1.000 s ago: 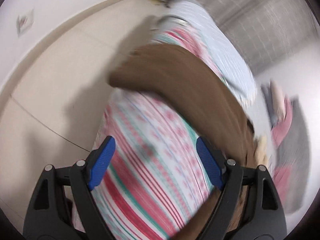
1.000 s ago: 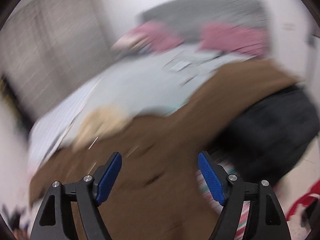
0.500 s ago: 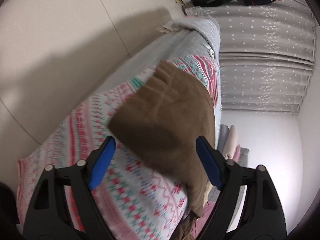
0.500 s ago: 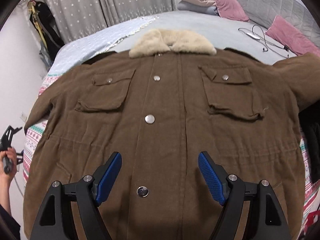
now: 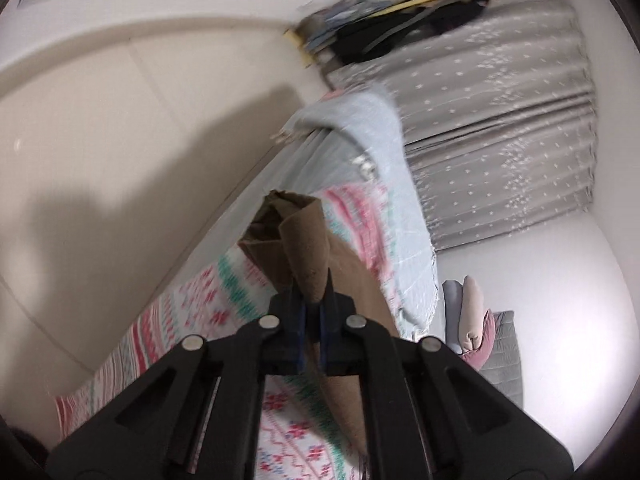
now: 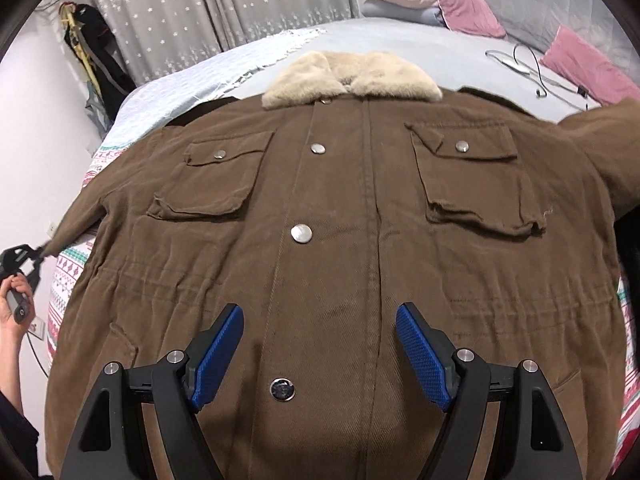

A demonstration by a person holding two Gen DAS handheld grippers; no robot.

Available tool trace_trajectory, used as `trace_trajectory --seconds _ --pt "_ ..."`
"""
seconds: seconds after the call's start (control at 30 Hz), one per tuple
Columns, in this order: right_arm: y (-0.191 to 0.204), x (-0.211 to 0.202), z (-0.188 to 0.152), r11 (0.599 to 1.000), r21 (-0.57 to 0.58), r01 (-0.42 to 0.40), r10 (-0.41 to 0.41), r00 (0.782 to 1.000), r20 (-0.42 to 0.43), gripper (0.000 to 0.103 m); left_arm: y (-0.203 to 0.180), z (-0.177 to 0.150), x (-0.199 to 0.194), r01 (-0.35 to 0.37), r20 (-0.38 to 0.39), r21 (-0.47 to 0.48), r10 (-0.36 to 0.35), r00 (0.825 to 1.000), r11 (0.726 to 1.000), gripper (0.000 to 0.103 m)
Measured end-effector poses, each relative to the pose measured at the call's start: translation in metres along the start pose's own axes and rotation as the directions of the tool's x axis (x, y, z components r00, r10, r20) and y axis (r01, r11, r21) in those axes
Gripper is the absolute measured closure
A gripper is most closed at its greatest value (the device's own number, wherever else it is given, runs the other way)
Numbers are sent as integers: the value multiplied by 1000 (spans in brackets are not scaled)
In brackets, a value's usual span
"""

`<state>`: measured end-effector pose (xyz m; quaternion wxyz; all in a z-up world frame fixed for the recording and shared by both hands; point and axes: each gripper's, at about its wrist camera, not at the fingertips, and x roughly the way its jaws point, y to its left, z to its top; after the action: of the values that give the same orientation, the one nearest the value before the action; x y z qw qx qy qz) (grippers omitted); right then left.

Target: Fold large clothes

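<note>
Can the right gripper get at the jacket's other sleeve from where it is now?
Probably yes. The right gripper hangs open over the front of the jacket, holding nothing, and the free sleeve lies uncovered on the bed off to its right.

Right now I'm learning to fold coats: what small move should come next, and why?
Probably carry the sleeve cuff inward across the chest. The left gripper is shut on it, the sleeve stretches out off the brown jacket, which lies buttoned and flat, while the right gripper hovers open.
</note>
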<state>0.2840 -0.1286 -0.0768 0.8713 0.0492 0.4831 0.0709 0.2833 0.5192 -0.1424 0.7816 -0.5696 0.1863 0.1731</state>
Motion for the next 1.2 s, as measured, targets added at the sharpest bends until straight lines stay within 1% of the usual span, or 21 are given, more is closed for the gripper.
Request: trace_trajectory --seconds 0.1,0.17,0.3,0.37,0.47,0.57,0.67,0.7,0.73,0.8,0.87,0.9,0.93,1.0,1.07,1.1,1.13,1.2 --pt "-3 13 -2 1000 -6 28 -28 999 -46 23 -17 -5 -5 -41 43 113 36 998 993 97" --pt "-9 27 -4 1000 18 25 -24 996 -90 23 -26 -6 -4 -44 53 159 35 998 986 97" --pt "-9 32 -3 999 12 35 -34 994 -100 23 -52 -2 -20 43 72 166 -56 996 985 97" --pt "-8 28 -2 1000 14 16 -14 995 -98 23 -74 -5 -32 78 80 204 -96 992 976 97" --pt "-10 24 -1 999 34 -9 12 995 -98 23 -118 -16 -53 139 73 266 -163 984 954 97" --pt "-14 16 3 997 65 -42 47 995 -88 23 -170 -36 -75 208 55 350 -242 969 913 97" --pt "-20 9 6 994 91 -67 74 994 -80 23 -228 -65 -89 253 12 461 -291 957 851 97" --pt "-23 7 7 992 98 -73 81 994 -78 23 -249 -79 -94 272 -9 497 -309 951 824 97" --pt "-25 3 8 991 106 -79 87 994 -73 23 -267 -95 -97 292 -34 531 -325 945 795 97" --pt "-32 -5 10 988 127 -89 97 994 -57 23 -305 -133 -106 334 -88 600 -355 931 727 96" --pt "-42 -16 14 984 154 -91 96 995 -26 23 -334 -167 -110 367 -138 649 -372 918 667 96" --pt "-47 -20 16 983 165 -85 88 996 -13 23 -346 -187 -111 381 -165 676 -374 913 631 96" --pt "-54 -26 17 981 179 -74 75 997 3 23 -360 -214 -111 394 -196 708 -372 907 586 96" --pt "-70 -34 21 975 214 -64 60 998 25 23 -374 -255 -109 417 -246 739 -363 899 530 96" --pt "-93 -43 22 956 280 -83 72 996 48 23 -382 -306 -97 452 -319 753 -336 887 479 96" --pt "-103 -46 22 947 308 -92 78 995 58 23 -386 -322 -91 464 -343 754 -324 882 464 96" --pt "-115 -50 22 934 343 -101 82 994 70 23 -386 -349 -81 480 -379 758 -300 876 443 96" --pt "-139 -58 21 911 402 -93 62 994 91 23 -381 -390 -65 498 -432 762 -250 867 413 96"
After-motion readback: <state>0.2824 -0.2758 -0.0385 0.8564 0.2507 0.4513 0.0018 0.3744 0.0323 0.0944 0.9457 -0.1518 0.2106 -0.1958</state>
